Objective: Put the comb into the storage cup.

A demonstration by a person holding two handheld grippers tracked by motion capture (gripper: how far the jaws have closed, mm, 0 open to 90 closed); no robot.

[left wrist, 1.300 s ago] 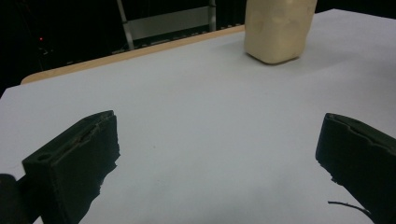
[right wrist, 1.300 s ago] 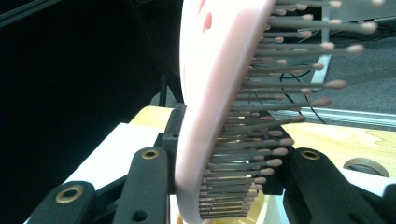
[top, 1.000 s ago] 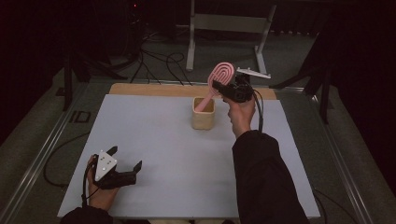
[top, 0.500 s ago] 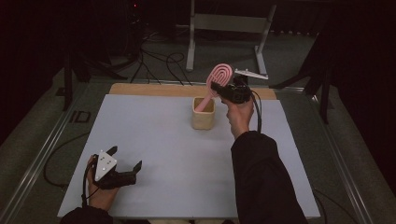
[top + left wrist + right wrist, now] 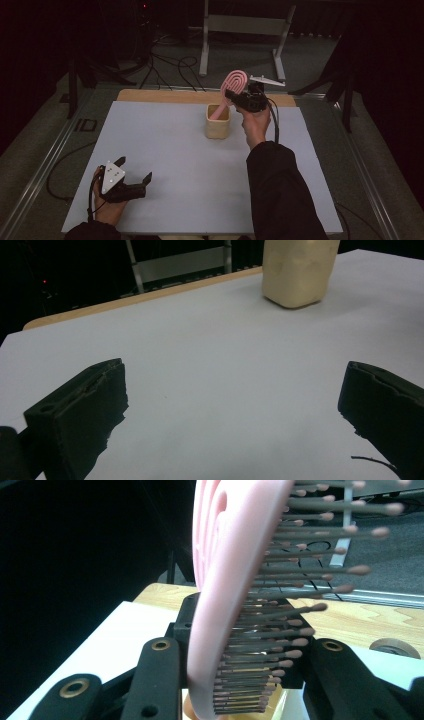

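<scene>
Item 1: pink hairbrush [image 5: 233, 86], head up, handle end down inside the cream cup [image 5: 218, 121]; brush leans rightward out of the cup toward my right gripper [image 5: 234, 95]. R gripper is clenched on the brush, jaws pinching the head on both sides; in the right gripper view the pink hairbrush [image 5: 225, 605] stands edge-on betw. the two black jaws, bristles pointing to that view's right. My right hand [image 5: 255, 125] holds the tool just right of the cup, at the far-centre of the table. Item 2: cream cup, upright on the white table top [image 5: 175, 150], far-centre, near the wooden strip [image 5: 165, 96] at the far edge; also seen in the left gripper view as cream cup [image 5: 297, 270], well apart from those jaws. Item 3: my left gripper [image 5: 135, 182], near-left corner of the table, in my left hand [image 5: 107, 202], jaws spread wide, nothing betw. them, bare table top under them. Item 4: grey metal stand [image 5: 245, 30] and cables [image 5: 165, 65] on floor beyond the far edge.
</scene>
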